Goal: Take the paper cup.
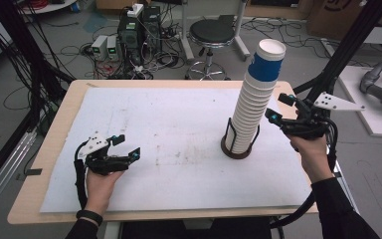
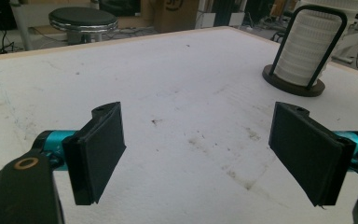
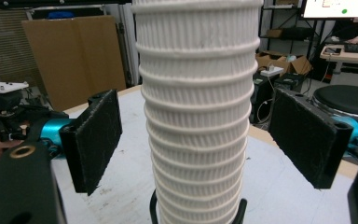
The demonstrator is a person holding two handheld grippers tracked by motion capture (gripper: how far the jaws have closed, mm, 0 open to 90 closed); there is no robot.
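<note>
Left gripper (image 1: 128, 145): it rests low over the left part of the mat, held by the left hand (image 1: 102, 179). Its jaws stand apart and nothing is between them; in the left gripper view there is just bare mat between the two pads.
Mat (image 1: 179, 124): a white sheet that covers most of the table (image 1: 54, 129), with some dirty marks near the middle.
Cups (image 1: 253, 107): a tall stack of white ribbed paper cups, right of the middle of the mat. It stands upright in the holder and leans a little to the right at the top. The top cup has a blue band.
Holder (image 1: 237, 149): a dark round base with black wire loops around the lowest cups.
Right gripper (image 1: 281, 107): it is just right of the stack, at about middle height, held by the right hand (image 1: 312, 149). The jaws are spread. In the right gripper view the stack stands between the two pads, with a gap on each side, so the pads do not touch it.
Stool (image 1: 211, 32): on the floor behind the table.
</note>
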